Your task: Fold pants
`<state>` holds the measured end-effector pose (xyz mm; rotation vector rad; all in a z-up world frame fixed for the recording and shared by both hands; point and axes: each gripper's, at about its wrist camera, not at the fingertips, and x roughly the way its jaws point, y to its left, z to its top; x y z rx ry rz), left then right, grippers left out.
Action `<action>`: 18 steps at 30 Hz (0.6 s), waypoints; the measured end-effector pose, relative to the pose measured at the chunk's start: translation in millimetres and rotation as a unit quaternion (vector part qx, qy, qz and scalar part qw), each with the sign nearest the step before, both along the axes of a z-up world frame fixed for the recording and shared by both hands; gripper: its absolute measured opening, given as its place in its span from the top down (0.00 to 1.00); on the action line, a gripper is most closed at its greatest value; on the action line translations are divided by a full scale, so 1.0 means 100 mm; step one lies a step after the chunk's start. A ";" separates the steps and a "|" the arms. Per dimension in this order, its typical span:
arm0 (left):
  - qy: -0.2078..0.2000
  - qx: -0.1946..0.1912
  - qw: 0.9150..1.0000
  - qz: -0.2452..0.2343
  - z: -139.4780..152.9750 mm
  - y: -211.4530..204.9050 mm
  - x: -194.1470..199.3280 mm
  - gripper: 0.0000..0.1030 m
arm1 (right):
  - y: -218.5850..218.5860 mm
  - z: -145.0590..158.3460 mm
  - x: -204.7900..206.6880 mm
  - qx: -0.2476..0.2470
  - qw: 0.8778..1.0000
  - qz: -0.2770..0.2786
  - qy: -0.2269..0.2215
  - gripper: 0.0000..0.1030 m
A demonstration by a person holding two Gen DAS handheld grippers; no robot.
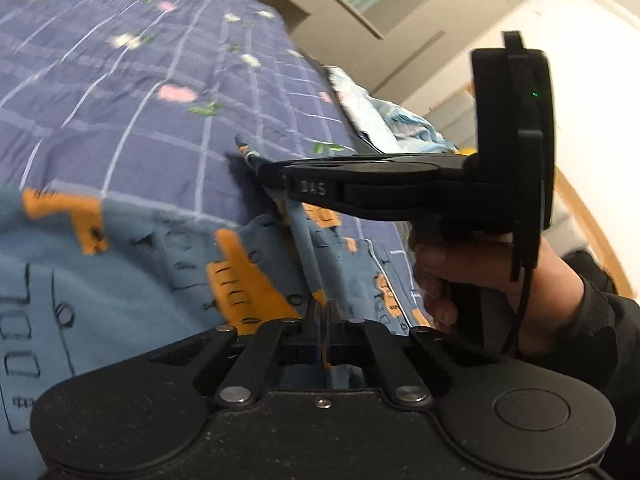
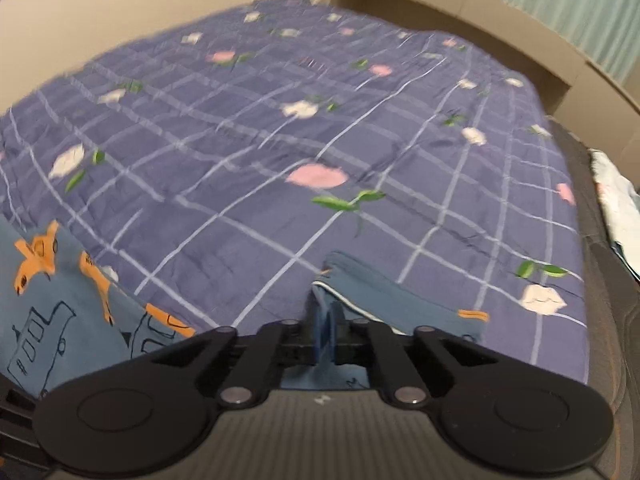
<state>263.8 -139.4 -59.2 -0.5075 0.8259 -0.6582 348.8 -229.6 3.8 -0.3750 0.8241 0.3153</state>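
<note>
The pants (image 1: 132,272) are blue with orange planes and drawn buildings, lying on a purple checked bed cover. My left gripper (image 1: 323,316) is shut on a fold of the pants near the bottom of the left wrist view. My right gripper (image 2: 326,328) is shut on a blue edge of the pants (image 2: 376,292) with white piping. The right gripper also shows in the left wrist view (image 1: 256,160), side-on, pinching the fabric edge a little above the bed. More of the pants lie at the left of the right wrist view (image 2: 60,300).
The bed cover (image 2: 280,132) has pink and white flowers and spreads ahead of both grippers. A light patterned cloth (image 1: 384,120) lies at the bed's right edge. A beige headboard (image 2: 460,4) and wall stand behind. Wooden floor (image 1: 588,232) shows right.
</note>
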 end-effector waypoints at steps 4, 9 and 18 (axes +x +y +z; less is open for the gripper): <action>-0.060 0.034 0.997 -0.036 0.24 -0.16 -0.12 1.00 | -0.39 0.29 -0.29 0.061 0.996 -0.043 -0.055 0.97; -0.129 0.111 0.981 -0.095 0.50 -0.46 -0.29 1.00 | -1.00 0.52 -0.77 0.134 0.979 -0.113 -0.105 0.97; -0.168 0.226 0.939 -0.197 0.42 -0.88 -0.62 1.00 | -1.71 0.15 -1.42 0.222 0.948 -0.208 -0.089 0.97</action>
